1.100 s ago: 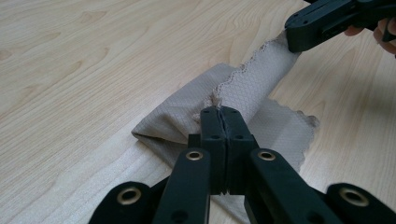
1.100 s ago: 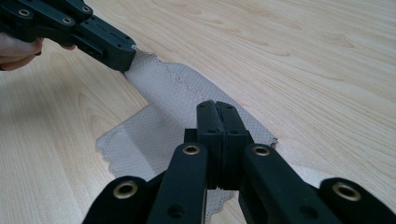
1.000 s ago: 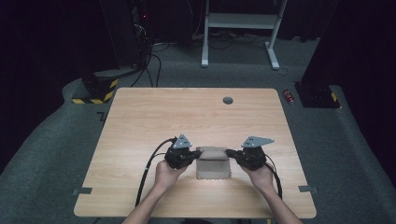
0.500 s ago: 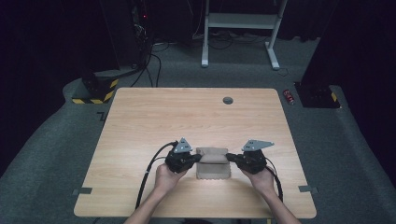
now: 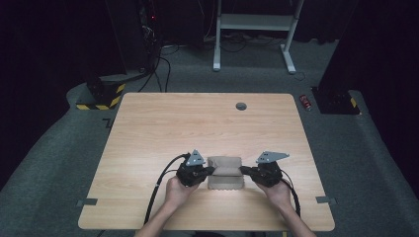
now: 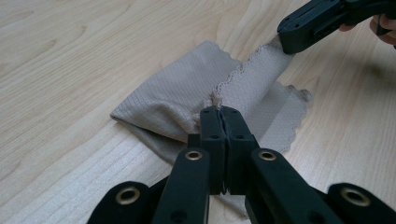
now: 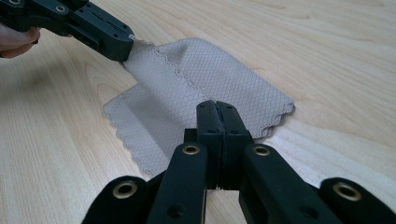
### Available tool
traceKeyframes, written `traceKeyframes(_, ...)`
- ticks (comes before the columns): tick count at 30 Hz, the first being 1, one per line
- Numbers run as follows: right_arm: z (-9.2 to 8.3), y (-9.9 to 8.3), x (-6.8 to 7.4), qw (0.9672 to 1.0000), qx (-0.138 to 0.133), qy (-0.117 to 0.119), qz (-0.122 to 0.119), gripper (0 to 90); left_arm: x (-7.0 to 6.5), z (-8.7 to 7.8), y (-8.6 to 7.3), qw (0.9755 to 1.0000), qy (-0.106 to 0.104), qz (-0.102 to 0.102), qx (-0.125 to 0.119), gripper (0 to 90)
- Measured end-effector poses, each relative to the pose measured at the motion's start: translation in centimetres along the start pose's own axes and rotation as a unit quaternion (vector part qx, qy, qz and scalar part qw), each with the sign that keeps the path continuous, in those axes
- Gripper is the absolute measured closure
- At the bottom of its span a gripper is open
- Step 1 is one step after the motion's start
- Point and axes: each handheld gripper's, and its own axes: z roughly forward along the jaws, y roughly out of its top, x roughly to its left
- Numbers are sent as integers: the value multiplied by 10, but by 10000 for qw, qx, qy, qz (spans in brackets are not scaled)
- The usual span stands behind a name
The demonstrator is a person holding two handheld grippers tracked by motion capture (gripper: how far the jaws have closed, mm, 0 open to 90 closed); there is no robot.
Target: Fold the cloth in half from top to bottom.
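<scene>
Near the front edge of the wooden table (image 5: 148, 123), between the person's two hands, lies one beige cloth (image 5: 226, 174) with a scalloped trim, partly folded over on itself. One left gripper (image 5: 211, 171) has its jaws pressed together on the cloth's left edge, and one right gripper (image 5: 243, 170) is clamped in the same way on the right edge; from the left gripper view the cloth (image 6: 187, 100) runs from the near pinch up to the other black gripper (image 6: 299, 35) at the far right, and a band of fabric is lifted off the wood between them. The step in hand looks like carrying a fold across, so both pinches should stay firm on the hem, and the two hands should travel together at the same height to keep the lifted edge taut and straight. Laying the scalloped border down square on the layer below, before either claw lets go, would likely prevent a skewed crease. Besides the one cloth and two grippers, the table has one small round dark cap (image 5: 241, 105) near its far edge, well apart from the work.
</scene>
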Motion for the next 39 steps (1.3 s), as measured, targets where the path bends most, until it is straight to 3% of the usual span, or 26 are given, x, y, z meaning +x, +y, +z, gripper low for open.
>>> traceKeyframes(6, 2, -6, 1, 10000, 30, 23, 16, 894, -2, 4, -5, 10000, 15, -40, 49, 884)
traceKeyframes(23, 6, -19, 5, 9999, 103, 98, 40, 893, -12, 7, -15, 9994, 115, 248, 235, 881)
traceKeyframes(39, 7, -29, 9, 9997, 178, 130, 60, 881, -14, 7, -26, 9991, 86, 196, 366, 868)
